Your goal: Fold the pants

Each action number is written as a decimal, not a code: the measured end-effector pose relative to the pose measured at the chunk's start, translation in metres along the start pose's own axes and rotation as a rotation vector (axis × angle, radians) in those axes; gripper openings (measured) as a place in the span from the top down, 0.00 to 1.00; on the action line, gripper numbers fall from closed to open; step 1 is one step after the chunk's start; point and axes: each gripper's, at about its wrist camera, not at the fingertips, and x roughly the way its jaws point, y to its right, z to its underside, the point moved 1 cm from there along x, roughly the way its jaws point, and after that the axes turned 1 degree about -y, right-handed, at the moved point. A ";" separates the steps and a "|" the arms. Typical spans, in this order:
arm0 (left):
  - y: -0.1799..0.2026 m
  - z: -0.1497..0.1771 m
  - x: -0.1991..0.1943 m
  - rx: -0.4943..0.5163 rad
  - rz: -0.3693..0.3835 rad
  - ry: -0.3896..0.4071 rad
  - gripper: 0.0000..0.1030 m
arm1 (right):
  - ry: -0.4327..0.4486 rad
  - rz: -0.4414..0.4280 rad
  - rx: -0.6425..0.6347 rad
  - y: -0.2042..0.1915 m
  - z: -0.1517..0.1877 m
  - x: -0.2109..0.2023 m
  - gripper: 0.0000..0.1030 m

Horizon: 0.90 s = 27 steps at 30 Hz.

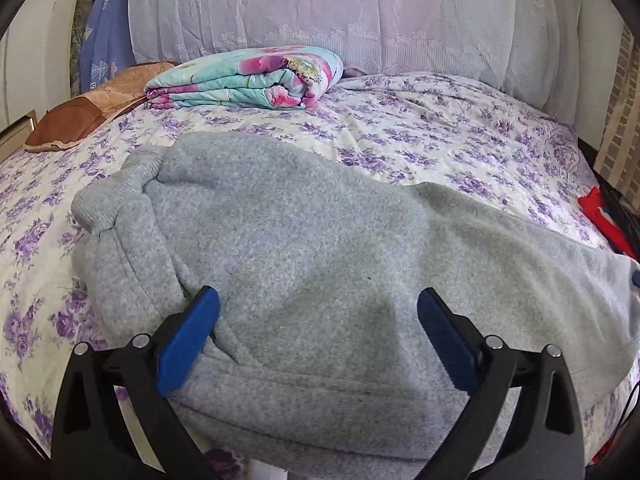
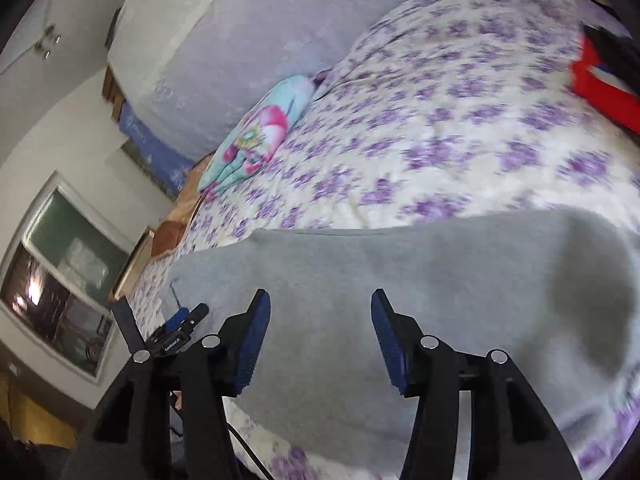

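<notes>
Grey fleece sweatpants (image 1: pixel 304 248) look soft, limp and light; grip the thick hem at lower frame. Left tool (image 1: pixel 318 320) and right tool (image 2: pixel 320 328) gape wide, empty.

The pants (image 1: pixel 304 248) lie across the near part of the bed (image 1: pixel 440 128). Behind them a folded quilt (image 1: pixel 248 80) rests near the headboard (image 1: pixel 320 8), with what seems a pillow (image 1: pixel 92 112) to its left.

Left tool (image 1: pixel 318 312): jaws spread wide, blue pads (image 1: pixel 188 344) facing each other, nothing clamped between them. Right tool (image 2: pixel 320 320): jaws likewise spread, blue pads (image 2: pixel 252 344) apart, holding nothing. In the right wrist view, the left tool appears at near left.
</notes>
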 end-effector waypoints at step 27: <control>0.020 0.011 -0.042 -0.083 0.173 -0.030 0.05 | 0.382 0.135 0.119 0.104 0.027 -0.036 0.65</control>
